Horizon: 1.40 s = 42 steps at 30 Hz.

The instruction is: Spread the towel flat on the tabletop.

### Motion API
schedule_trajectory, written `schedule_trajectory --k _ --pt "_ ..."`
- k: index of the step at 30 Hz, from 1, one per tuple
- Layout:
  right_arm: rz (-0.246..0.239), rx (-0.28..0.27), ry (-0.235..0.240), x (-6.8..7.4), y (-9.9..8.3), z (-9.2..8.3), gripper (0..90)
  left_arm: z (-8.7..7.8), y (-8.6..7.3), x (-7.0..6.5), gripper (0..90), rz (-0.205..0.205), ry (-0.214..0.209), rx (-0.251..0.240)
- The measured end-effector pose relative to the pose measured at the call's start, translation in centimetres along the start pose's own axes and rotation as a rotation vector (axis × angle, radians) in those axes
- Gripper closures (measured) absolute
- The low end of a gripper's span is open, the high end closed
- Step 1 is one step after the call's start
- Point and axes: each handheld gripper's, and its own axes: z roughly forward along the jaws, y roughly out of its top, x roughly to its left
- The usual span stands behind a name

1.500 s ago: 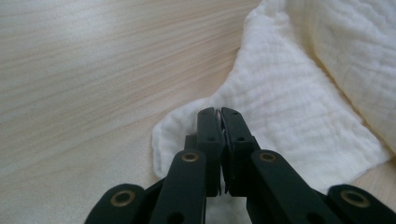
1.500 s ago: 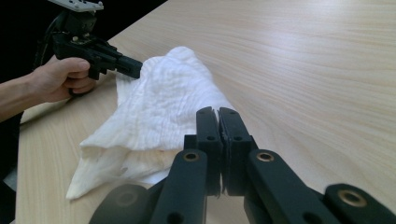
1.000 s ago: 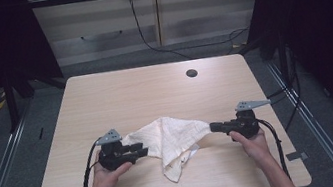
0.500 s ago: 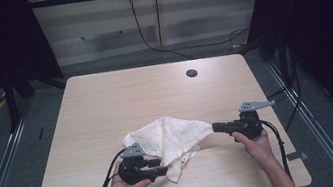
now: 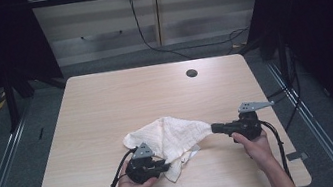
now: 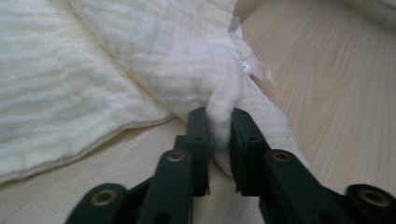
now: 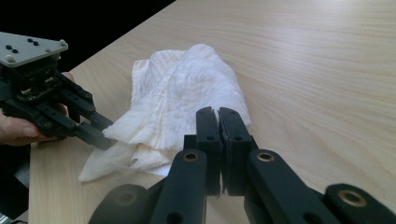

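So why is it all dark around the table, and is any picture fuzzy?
High view: light falls on the table, the room around stays black. Left gripper view: the cloth is soft and slightly blurred up close. Right gripper view: cloth sharper, dark corner at top left.

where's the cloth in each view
High view: cloth at the table's near middle, between both grippers.
Left gripper view: upper left and centre, a fold pinched in the jaws.
Right gripper view: centre left, above the jaws.
Shared landmark: the left hand-held gripper, at the right gripper view's left edge.

Cloth (image 5: 171, 135) on table (image 5: 106, 108), between left gripper (image 5: 166, 165), right gripper (image 5: 214, 128).
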Motion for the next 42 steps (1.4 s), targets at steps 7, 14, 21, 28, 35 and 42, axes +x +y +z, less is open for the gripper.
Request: schedule_trajectory --k 7,14,21,28,35,42 --pt "-0.006 -0.014 0.003 0.2 0.2 -0.3 88.2 -1.2 0.3 0.6 86.4 -0.025 -0.029 -0.056" --pt "-0.019 -0.052 0.013 0.7 0.9 -0.9 88.2 -3.5 0.9 2.3 86.5 -0.070 -0.030 -0.113" --pt "-0.035 -0.072 0.007 1.1 1.8 -1.2 88.2 -5.8 1.6 2.6 86.7 -0.064 -0.020 -0.189" --pt "-0.106 -0.128 0.008 2.6 4.5 -2.1 88.3 -8.0 3.0 3.0 87.3 -0.030 -0.018 -0.241" --pt "-0.150 -0.133 0.011 4.0 6.9 -2.4 88.3 -10.3 4.7 3.6 87.1 -0.011 0.006 -0.292" --pt "-0.214 -0.164 0.029 6.1 10.0 -2.9 88.3 -13.2 6.5 3.7 87.2 0.025 0.034 -0.347"
